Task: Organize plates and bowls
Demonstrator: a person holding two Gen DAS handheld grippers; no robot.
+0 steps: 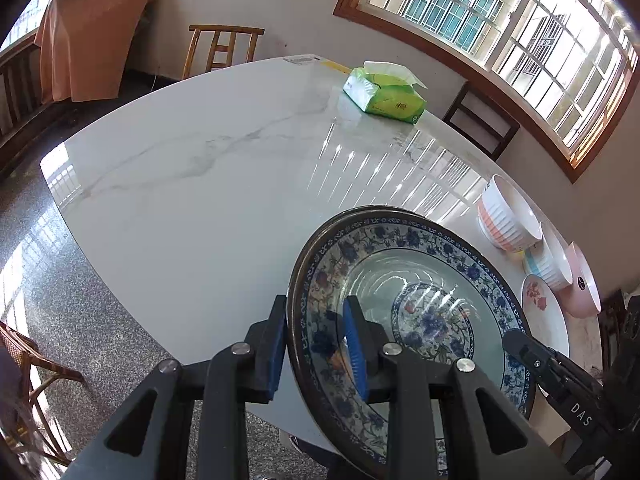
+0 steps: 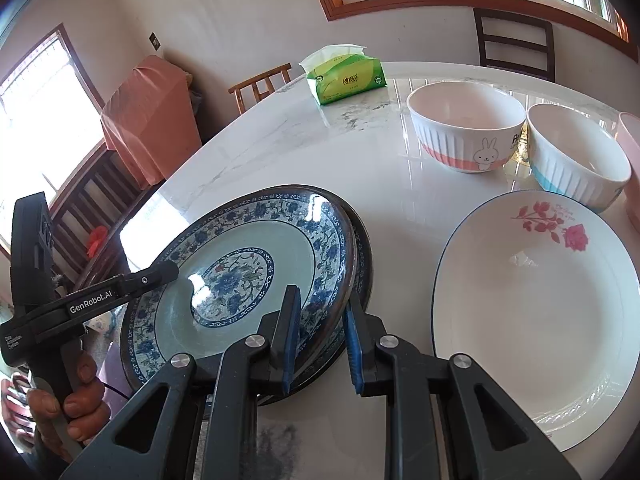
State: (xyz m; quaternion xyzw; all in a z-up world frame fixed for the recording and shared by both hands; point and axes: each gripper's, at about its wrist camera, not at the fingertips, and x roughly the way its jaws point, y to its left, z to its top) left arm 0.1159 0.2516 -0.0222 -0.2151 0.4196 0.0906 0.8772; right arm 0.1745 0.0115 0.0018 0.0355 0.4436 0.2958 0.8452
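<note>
Bright window [image 1: 500, 20] daylight, tabletop [image 1: 200, 184] glare, fisheye-warped dark corners

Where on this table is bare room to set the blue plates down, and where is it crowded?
Bare marble table runs from the blue floral plate out to the tissue pack and the far edge. Crowded: the window side, where the rose plate, rabbit bowl, blue-banded bowl and a pink bowl cluster.

The left wrist camera is looking steeply down from close over the blue plate's [image 1: 404, 320] left rim, facing across the table [image 1: 200, 200] toward the tissue pack [image 1: 384, 94]. The right wrist camera is hanging equally near the plate's [image 2: 240, 280] right rim. Both views are sharing plate, pack and bowls [image 2: 468, 128].
</note>
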